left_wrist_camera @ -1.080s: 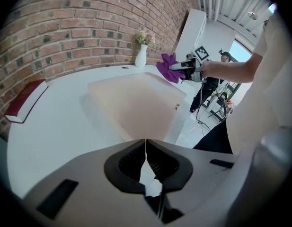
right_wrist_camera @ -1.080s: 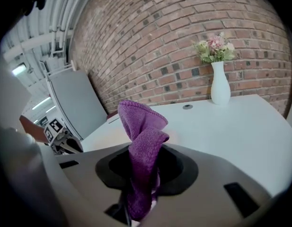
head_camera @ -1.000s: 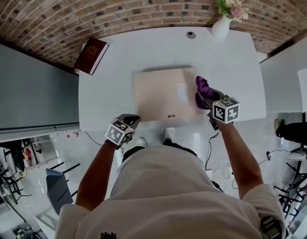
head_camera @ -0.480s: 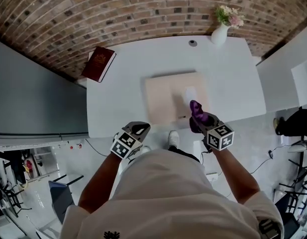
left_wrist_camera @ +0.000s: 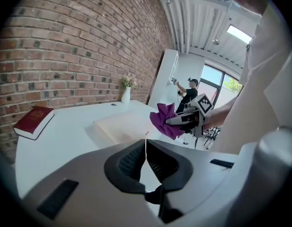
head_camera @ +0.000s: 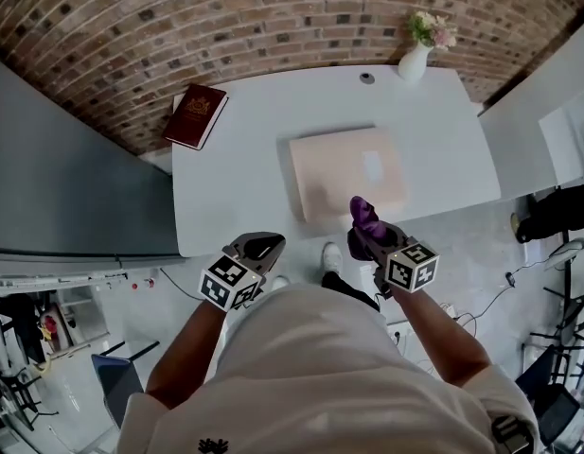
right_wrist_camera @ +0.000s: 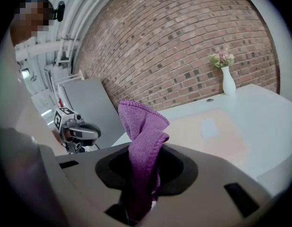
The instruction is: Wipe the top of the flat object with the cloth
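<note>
A flat pale pink box (head_camera: 346,171) lies in the middle of the white table (head_camera: 235,178), also seen in the left gripper view (left_wrist_camera: 124,125) and the right gripper view (right_wrist_camera: 209,130). My right gripper (head_camera: 364,227) is shut on a purple cloth (head_camera: 364,213) that stands up from its jaws (right_wrist_camera: 142,145). It hovers off the table's near edge, just short of the box. My left gripper (head_camera: 256,248) hangs below the near edge at the left, jaws closed together with nothing between them (left_wrist_camera: 146,152). The cloth (left_wrist_camera: 166,120) shows in its view too.
A dark red book (head_camera: 197,115) lies at the table's far left corner. A white vase with flowers (head_camera: 416,57) stands at the far right, near a small round grommet (head_camera: 366,78). A brick wall runs behind the table. A person (left_wrist_camera: 187,92) stands in the distance.
Both grippers have pulled back toward my body. The right one, still holding the cloth, left the box's right side and now sits past its near edge.
</note>
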A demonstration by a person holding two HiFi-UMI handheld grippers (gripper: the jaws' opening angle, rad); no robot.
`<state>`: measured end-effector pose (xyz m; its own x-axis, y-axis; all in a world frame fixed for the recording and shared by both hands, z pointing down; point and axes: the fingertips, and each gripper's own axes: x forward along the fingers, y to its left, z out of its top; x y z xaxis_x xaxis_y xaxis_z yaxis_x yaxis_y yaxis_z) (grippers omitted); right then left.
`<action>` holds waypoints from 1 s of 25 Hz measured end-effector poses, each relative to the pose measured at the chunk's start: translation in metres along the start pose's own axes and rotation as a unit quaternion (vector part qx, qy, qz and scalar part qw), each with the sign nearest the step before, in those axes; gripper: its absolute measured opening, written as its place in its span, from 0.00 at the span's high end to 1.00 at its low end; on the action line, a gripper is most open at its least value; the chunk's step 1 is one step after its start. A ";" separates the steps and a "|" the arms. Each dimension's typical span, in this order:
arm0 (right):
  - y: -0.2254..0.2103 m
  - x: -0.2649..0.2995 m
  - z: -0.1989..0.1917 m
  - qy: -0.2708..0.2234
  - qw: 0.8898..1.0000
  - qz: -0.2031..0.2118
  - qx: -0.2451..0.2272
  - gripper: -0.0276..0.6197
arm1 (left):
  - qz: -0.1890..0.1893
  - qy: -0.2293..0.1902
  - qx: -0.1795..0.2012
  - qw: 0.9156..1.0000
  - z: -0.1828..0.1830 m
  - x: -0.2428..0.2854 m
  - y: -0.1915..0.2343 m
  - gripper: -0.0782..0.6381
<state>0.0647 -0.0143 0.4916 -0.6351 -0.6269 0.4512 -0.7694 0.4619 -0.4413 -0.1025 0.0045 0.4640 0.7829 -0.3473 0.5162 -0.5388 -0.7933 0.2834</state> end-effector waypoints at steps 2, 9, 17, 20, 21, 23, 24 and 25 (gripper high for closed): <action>0.019 0.000 -0.006 0.000 1.000 -0.002 -0.007 0.75 | -0.007 -0.006 0.000 1.000 -0.004 -0.013 -0.004 0.85; 0.073 0.001 -0.027 -0.004 1.000 0.003 -0.029 0.75 | -0.028 -0.024 0.006 0.999 -0.022 -0.047 -0.015 0.85; 0.111 0.000 -0.040 0.010 0.998 0.011 -0.064 0.75 | -0.029 -0.023 0.005 0.999 -0.039 -0.071 -0.021 0.85; 0.123 0.002 -0.041 0.011 0.997 0.015 -0.079 0.75 | -0.027 -0.021 0.008 0.999 -0.043 -0.076 -0.020 0.85; 0.126 0.002 -0.042 0.013 0.996 0.017 -0.082 0.75 | -0.027 -0.022 0.008 0.999 -0.043 -0.078 -0.020 0.85; 0.133 0.003 -0.045 0.016 0.996 0.020 -0.085 0.75 | -0.027 -0.024 0.009 0.999 -0.043 -0.082 -0.021 0.85; 0.135 0.003 -0.046 0.017 0.996 0.021 -0.088 0.75 | -0.027 -0.025 0.009 0.999 -0.044 -0.083 -0.021 0.85; 0.138 0.003 -0.047 0.017 0.996 0.021 -0.090 0.75 | -0.026 -0.026 0.009 0.999 -0.045 -0.085 -0.021 0.85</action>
<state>-0.0466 0.0770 0.4691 -0.6669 -0.5838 0.4630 -0.7396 0.5941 -0.3163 -0.1716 0.0737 0.4507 0.8255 -0.3303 0.4577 -0.4911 -0.8199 0.2941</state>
